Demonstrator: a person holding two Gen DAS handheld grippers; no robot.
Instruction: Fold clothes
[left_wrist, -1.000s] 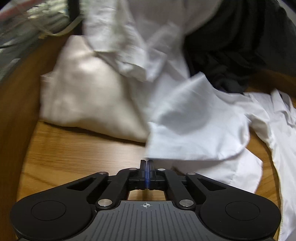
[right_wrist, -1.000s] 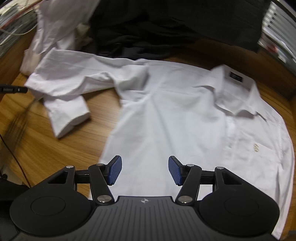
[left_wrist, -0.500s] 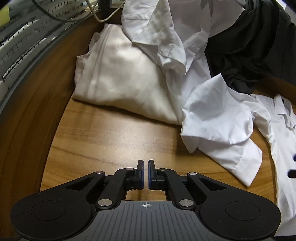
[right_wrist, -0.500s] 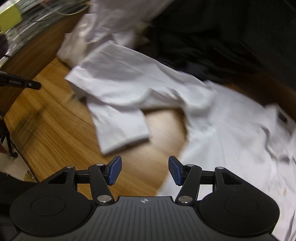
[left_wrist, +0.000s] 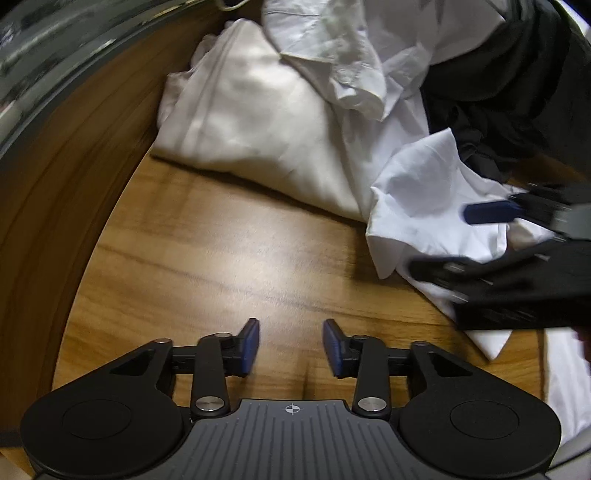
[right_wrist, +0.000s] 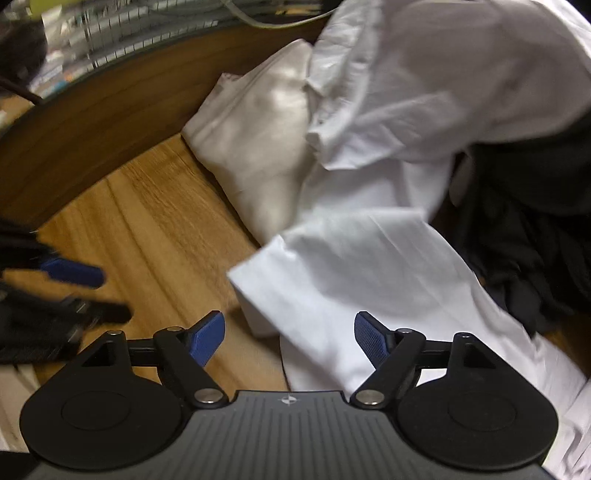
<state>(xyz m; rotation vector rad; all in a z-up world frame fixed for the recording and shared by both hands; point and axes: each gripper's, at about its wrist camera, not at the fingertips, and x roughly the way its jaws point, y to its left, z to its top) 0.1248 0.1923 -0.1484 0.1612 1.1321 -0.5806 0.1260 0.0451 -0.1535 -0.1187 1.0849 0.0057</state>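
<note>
Left gripper (left_wrist: 291, 341) hangs over bare wooden table (left_wrist: 207, 258), its jaws just opened with nothing between them. Right gripper (right_wrist: 290, 338) has just spread wider, jaws apart above the cuff end of the white shirt sleeve (right_wrist: 354, 280), not pressing on it. That sleeve runs from lower left toward the upper right in the right wrist view, its far end lost under a blurred white shirt pile (right_wrist: 424, 81). A cream garment (left_wrist: 243, 110) lies beside it; dark clothes (right_wrist: 524, 229) are cut off at the edge
</note>
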